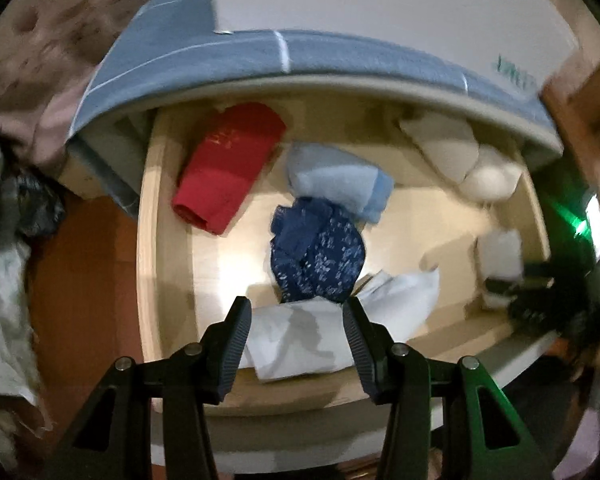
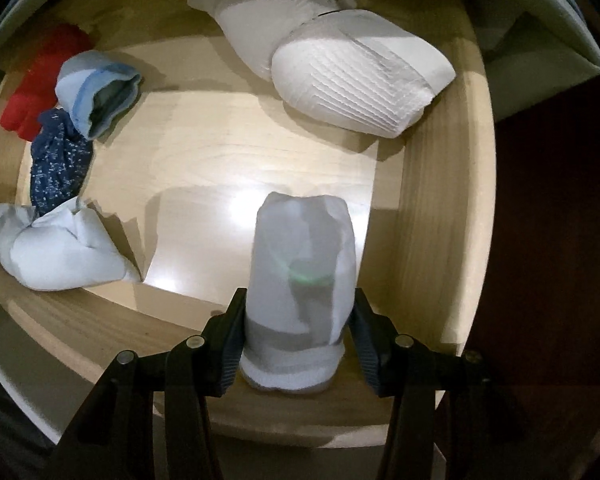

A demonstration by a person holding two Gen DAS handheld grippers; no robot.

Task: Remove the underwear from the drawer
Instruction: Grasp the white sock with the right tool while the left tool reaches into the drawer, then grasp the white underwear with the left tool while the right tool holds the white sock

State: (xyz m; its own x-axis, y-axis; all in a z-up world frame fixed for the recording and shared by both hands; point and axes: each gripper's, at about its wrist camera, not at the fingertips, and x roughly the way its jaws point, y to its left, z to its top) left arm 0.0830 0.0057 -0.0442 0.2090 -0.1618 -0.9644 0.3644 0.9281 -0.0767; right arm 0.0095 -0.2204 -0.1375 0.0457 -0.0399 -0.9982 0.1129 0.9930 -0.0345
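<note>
Right hand-held gripper (image 2: pixel 298 320) has closed its pads on a rolled white underwear bundle (image 2: pixel 300 280) at the drawer's (image 2: pixel 432 216) five o'clock corner. Left hand-held gripper (image 1: pixel 296 320) hangs half open, empty, over a crumpled white piece (image 1: pixel 300 340). Soft, light, squashy cloth; pinching mid-roll looks best.

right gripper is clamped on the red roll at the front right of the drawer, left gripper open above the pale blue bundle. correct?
Not quite. The right gripper is closed on a white roll, not a red one; the right wrist view shows it. The red roll lies untouched at the far left of the drawer. The rest holds: the left gripper is open above the pale blue bundle.
</note>
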